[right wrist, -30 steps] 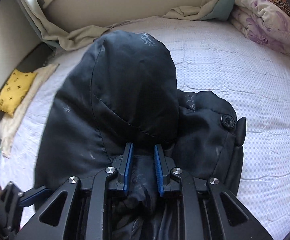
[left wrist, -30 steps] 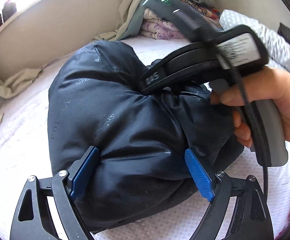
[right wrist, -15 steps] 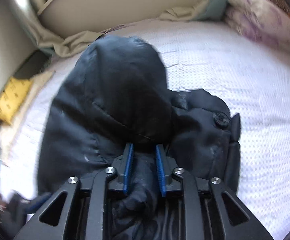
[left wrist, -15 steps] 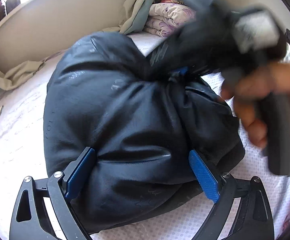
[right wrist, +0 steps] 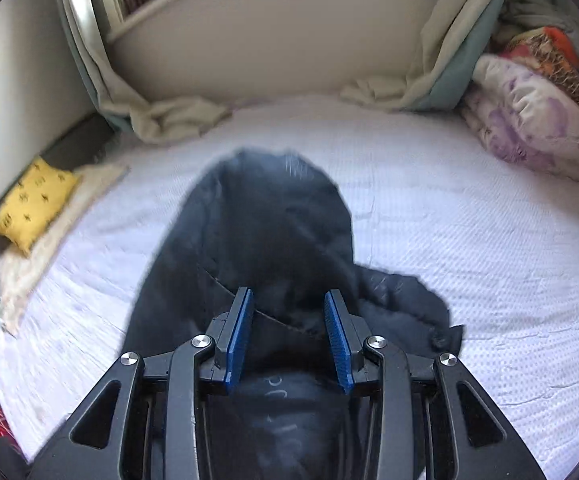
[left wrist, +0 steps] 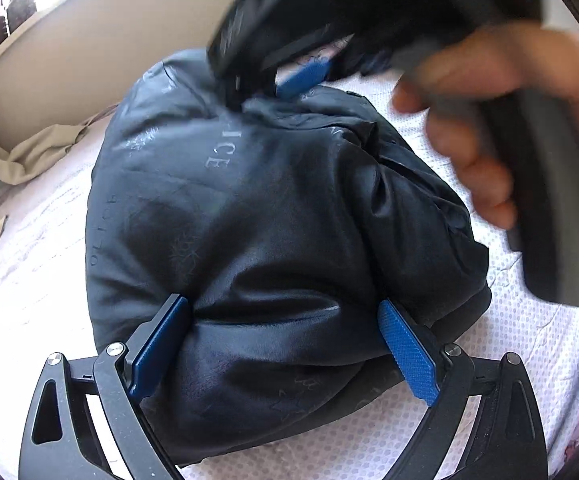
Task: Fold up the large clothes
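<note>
Navy padded jacket (left wrist: 273, 240) is bulging lengthwise between the wide-spread left gripper (left wrist: 281, 344) at frame bottom, while the right gripper (right wrist: 287, 336), its jaws just opening and pinching nothing, is hovering at its far upper end.

Both wrist cameras look steeply down, close over the dark jacket (left wrist: 257, 240) on the bed (right wrist: 469, 240), their shared ground.

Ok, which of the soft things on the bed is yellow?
The small cushion with dark marks; the jacket is dark navy, the folded quilt purple-flowered, the curtain beige.
</note>
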The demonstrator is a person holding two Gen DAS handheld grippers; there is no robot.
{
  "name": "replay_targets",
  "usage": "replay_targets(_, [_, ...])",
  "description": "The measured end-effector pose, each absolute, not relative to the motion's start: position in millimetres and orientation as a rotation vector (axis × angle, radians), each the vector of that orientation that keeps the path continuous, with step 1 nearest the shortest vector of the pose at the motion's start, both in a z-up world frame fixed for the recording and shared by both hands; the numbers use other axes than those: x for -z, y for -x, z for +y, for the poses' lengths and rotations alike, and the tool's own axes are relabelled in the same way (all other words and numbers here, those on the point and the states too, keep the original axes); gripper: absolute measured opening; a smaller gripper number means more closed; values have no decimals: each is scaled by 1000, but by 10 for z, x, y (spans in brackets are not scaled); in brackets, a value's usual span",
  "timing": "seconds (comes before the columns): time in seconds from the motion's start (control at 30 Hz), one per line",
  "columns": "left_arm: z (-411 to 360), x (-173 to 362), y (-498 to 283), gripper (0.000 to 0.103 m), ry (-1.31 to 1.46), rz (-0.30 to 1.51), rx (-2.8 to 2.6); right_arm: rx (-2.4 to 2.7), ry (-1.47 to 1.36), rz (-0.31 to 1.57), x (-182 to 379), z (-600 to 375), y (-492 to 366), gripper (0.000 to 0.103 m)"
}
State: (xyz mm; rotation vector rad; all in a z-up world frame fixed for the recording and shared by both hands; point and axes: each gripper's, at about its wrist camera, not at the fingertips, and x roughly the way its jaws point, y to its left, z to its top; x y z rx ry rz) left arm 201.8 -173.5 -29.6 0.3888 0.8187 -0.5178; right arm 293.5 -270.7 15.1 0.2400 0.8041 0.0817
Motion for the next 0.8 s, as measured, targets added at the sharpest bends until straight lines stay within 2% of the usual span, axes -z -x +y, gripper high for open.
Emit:
replay_targets(0.2, [-1805, 330, -1985, 96, -418, 807, 517, -81, -329, 925, 279, -2806, -3213, 33])
replay_targets(0.4, [-1864, 357, -1961, 98, -437, 802, 502, -85, -385, 946, 539, -2957, -3296, 34])
replay_targets(0.47, [-1851, 349, -1970, 100, -429, 811, 503, -89, -419, 938, 510, -3017, -3266, 37])
replay_targets(0.57, [-1827, 347, -1970, 101, -429, 822, 513, -76, -420, 922, 333, -3052, -3170, 48])
replay_targets(0.8, [-1781, 324, -1985, 101, -419, 833, 520, -122, -260, 875, -260, -2965, -2628, 45])
